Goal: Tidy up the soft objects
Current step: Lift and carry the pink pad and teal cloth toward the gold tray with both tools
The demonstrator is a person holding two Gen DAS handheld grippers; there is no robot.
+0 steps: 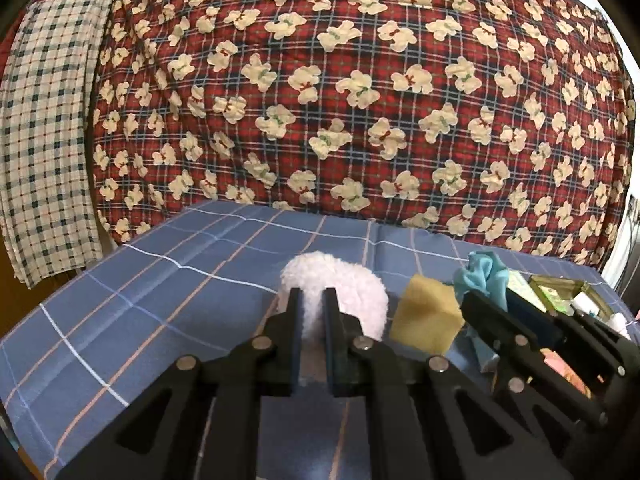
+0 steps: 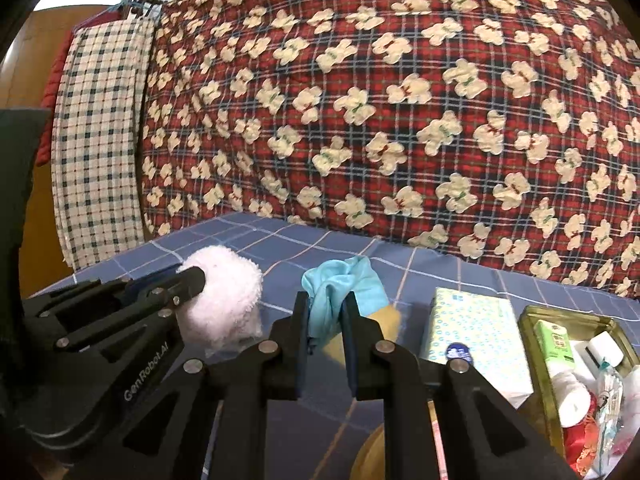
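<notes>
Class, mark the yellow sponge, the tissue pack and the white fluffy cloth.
yellow sponge [image 1: 426, 312], left wrist view, front face.
tissue pack [image 2: 476, 328], right wrist view, top face.
white fluffy cloth [image 1: 352, 284], left wrist view, upper right.

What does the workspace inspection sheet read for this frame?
Surface: blue checked cloth covers the table.
Job's things: white fluffy item, teal cloth, yellow sponge on the table.
Clutter: patterned tissue pack; gold tin full of small packets.
Grippers: left gripper shut on the white fluffy item; right gripper shut on the teal cloth.
Cables: nothing seen.
Surroundings: red bear-print quilt and checked fabric hang behind.
</notes>
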